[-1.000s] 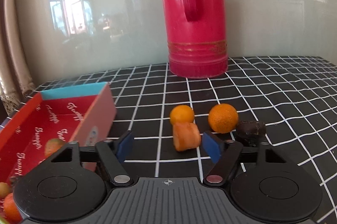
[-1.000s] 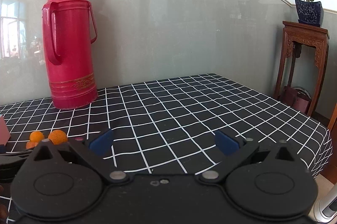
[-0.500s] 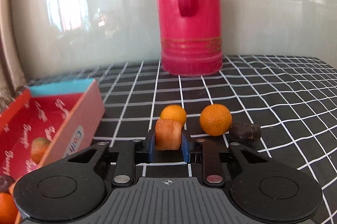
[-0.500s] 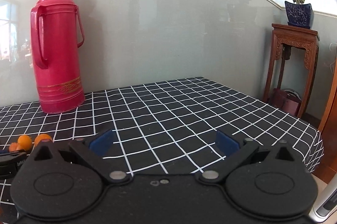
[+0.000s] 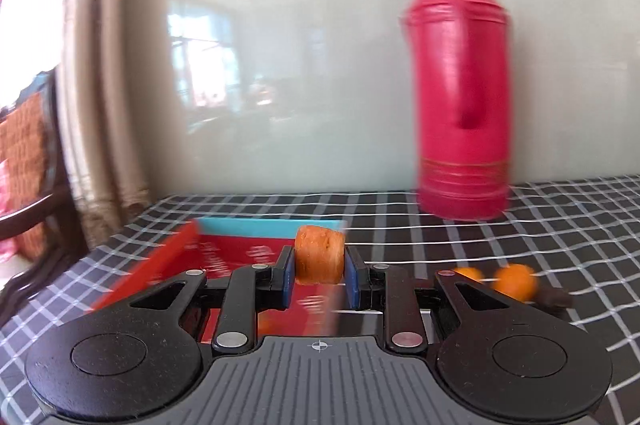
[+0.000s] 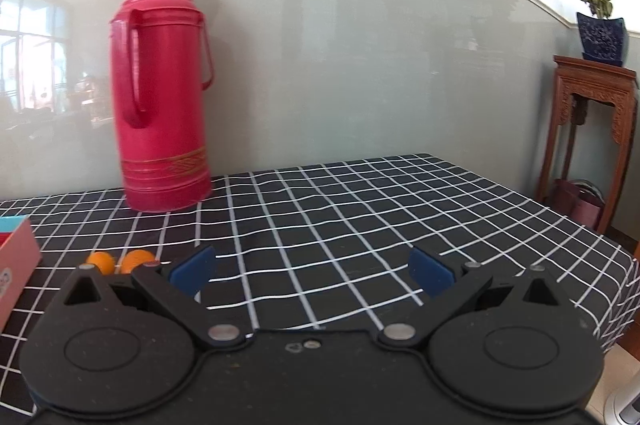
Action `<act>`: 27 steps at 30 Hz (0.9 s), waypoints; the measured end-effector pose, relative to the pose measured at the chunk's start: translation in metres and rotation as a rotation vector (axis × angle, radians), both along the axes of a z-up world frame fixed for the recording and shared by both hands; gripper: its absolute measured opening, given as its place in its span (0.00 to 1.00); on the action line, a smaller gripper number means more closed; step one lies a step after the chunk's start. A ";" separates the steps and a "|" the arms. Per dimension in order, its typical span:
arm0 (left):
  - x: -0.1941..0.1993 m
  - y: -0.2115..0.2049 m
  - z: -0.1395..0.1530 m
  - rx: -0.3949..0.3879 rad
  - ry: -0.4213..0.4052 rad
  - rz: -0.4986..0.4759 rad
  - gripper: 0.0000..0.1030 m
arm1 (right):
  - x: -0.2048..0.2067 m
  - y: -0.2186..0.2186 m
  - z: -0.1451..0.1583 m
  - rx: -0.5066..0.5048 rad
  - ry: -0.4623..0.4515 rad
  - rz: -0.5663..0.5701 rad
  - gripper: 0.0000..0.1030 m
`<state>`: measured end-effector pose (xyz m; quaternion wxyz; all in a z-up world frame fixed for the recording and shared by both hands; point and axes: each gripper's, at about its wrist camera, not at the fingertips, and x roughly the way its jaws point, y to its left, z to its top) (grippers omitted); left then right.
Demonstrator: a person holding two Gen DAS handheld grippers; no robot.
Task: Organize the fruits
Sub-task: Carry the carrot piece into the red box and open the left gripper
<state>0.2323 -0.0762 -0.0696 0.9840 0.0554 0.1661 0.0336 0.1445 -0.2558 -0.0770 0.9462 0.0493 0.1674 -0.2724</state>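
Note:
My left gripper (image 5: pixel 319 275) is shut on an orange, barrel-shaped fruit (image 5: pixel 320 254), lifted off the cloth and held above the open red box (image 5: pixel 168 257) with its blue end wall. Two round oranges (image 5: pixel 516 281) and a dark fruit (image 5: pixel 556 299) lie on the checked tablecloth to the right of that gripper. In the right wrist view the same oranges (image 6: pixel 138 260) sit at lower left, beside a corner of the box (image 6: pixel 16 257). My right gripper (image 6: pixel 312 271) is open with nothing between its blue pads, hovering over the cloth.
A tall red thermos (image 5: pixel 464 93) stands at the back of the table against the glossy wall, also seen as the thermos (image 6: pixel 162 93). The table's right edge (image 6: pixel 592 237) drops off near a wooden stand (image 6: pixel 592 129) with a potted plant (image 6: pixel 600 21). A chair (image 5: pixel 28 153) is at far left.
My left gripper closed on the barrel-shaped fruit, lifted it and swung left over the red box. The right gripper view shifted slightly; its jaws stayed open.

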 end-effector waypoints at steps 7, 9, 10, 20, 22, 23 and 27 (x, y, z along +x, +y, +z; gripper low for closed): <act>0.014 0.062 -0.006 -0.045 0.099 0.133 0.25 | 0.009 0.021 -0.001 -0.015 0.010 0.059 0.95; 0.018 0.075 -0.008 -0.065 0.126 0.151 0.25 | 0.011 0.027 -0.002 -0.021 0.014 0.073 0.95; 0.019 0.080 -0.010 -0.070 0.142 0.158 0.25 | 0.012 0.029 -0.002 -0.023 0.016 0.080 0.95; 0.019 0.106 -0.017 -0.106 0.223 0.195 0.53 | 0.026 0.045 -0.006 -0.006 0.031 0.180 0.95; 0.014 0.110 -0.014 -0.114 0.202 0.199 0.60 | 0.031 0.045 -0.007 0.005 0.039 0.205 0.95; 0.012 0.111 -0.011 -0.115 0.194 0.195 0.60 | 0.034 0.045 -0.008 0.012 0.045 0.217 0.94; 0.002 0.118 -0.007 -0.130 0.186 0.171 0.67 | 0.048 0.045 -0.013 0.046 0.079 0.274 0.91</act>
